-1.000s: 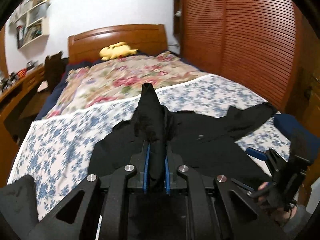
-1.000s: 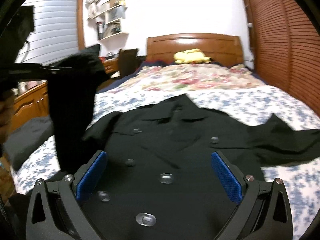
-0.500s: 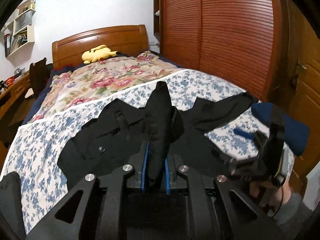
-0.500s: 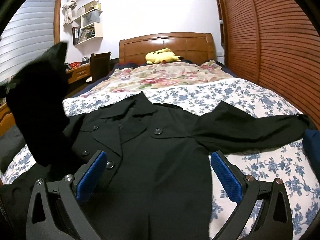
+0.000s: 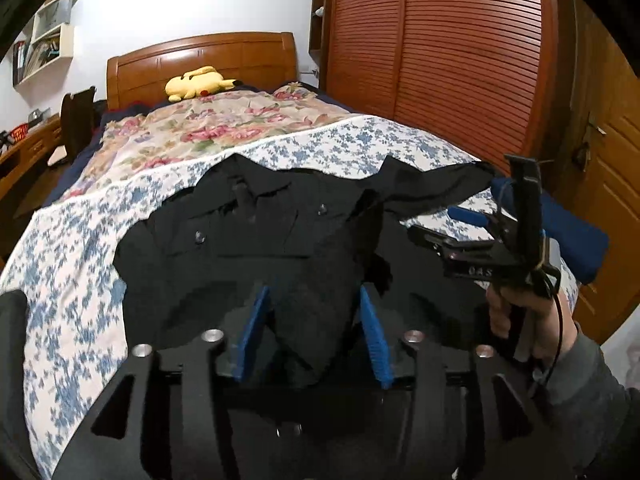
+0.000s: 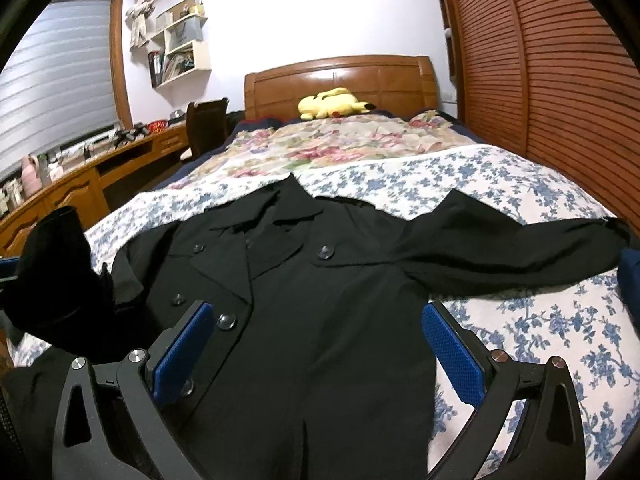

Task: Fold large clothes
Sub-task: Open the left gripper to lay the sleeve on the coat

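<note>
A black double-breasted coat (image 6: 340, 272) lies front up on the bed, collar toward the headboard. Its right sleeve (image 6: 500, 248) stretches out to the bed's right edge. The left sleeve (image 5: 314, 332) is carried over the coat's chest and hangs bunched between the blue pads of my left gripper (image 5: 313, 300). Those jaws are opening and stand apart from the cloth. In the right wrist view that sleeve (image 6: 52, 280) is a dark lump at the left. My right gripper (image 6: 316, 320) hovers wide open over the coat's lower front, empty; a hand holds it (image 5: 444, 226).
The bed has a blue-flowered sheet (image 6: 540, 320), a floral quilt (image 6: 340, 148) and a yellow plush toy (image 6: 332, 104) by the headboard. A slatted wardrobe (image 6: 560, 80) runs along the right. A wooden desk (image 6: 80, 176) and chair stand left. A blue cushion (image 5: 568, 220) sits at the bed's right edge.
My left gripper carried the sleeve down and across onto the coat's chest, then its jaws parted from the cloth. The right gripper shifted slightly and stayed open.
</note>
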The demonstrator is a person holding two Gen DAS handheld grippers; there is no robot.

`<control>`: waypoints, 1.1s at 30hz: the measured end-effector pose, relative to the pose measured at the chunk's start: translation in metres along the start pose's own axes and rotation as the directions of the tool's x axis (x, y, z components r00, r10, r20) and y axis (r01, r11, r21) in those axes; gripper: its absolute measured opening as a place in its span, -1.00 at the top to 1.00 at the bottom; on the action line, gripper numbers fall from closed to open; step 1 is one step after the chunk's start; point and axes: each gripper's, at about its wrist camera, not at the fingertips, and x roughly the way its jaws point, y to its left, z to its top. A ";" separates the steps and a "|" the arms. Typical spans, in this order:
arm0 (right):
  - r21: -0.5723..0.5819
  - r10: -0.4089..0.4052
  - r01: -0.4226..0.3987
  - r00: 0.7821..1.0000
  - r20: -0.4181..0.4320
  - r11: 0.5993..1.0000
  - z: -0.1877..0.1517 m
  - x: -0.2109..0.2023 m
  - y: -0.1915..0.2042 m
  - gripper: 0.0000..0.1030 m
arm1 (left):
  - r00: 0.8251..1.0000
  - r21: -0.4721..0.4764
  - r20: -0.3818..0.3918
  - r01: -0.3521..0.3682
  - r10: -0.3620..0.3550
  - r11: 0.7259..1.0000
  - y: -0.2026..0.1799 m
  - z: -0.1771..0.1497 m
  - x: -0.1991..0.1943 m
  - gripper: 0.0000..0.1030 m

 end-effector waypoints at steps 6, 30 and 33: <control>-0.012 0.019 -0.019 1.000 -0.010 1.000 0.004 0.000 0.003 -1.00 | 1.000 -0.028 -0.006 -0.006 0.006 1.000 0.006 -0.022 -0.009 -0.41; -0.058 0.175 -0.180 0.981 -0.083 0.982 -0.012 -0.003 0.014 -0.99 | 0.996 -0.083 0.070 -0.055 0.061 0.995 0.016 -0.037 -0.053 -0.53; -0.088 0.204 -0.218 0.968 -0.145 0.972 -0.020 0.003 0.019 -0.99 | 0.994 -0.109 0.055 -0.084 0.091 0.990 0.027 -0.048 -0.047 -0.53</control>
